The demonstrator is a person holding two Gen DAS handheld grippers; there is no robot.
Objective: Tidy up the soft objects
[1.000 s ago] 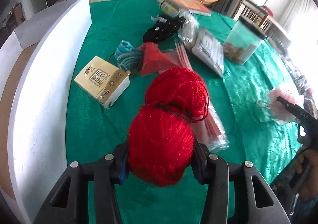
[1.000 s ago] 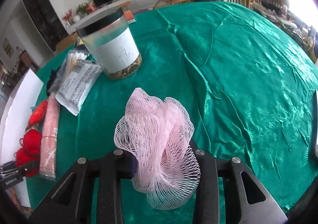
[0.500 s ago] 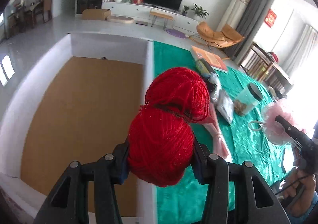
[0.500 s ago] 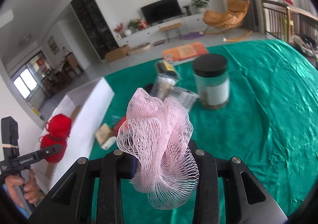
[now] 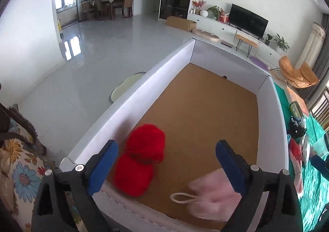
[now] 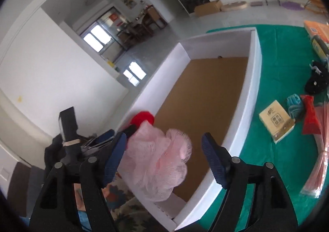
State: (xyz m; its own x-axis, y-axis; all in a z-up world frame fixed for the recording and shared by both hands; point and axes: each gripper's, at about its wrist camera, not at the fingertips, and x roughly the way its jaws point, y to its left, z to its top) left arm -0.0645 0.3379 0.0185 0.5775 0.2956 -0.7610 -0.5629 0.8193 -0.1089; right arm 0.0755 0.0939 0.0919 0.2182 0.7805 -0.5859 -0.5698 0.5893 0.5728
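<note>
Both our tools gape wide over the white box (image 5: pixel 131 106)
Red yarn (image 5: pixel 139 162) and pink bath pouf (image 5: pixel 213 199) lie inside, both tools' jaws just opened, left tool (image 5: pixel 166 168), right tool (image 6: pixel 164 157)

Left wrist view: close above the near end of the white box (image 5: pixel 131 106), facing steeply down its length toward the TV wall. Right wrist view: from the box's near corner (image 6: pixel 246 96), tilted, facing less steeply, with the green tablecloth (image 6: pixel 277 63) at right. Shared: box interior, red yarn (image 5: pixel 141 160) (image 6: pixel 141 118), pink mesh pouf (image 5: pixel 213 197) (image 6: pixel 156 166).
</note>
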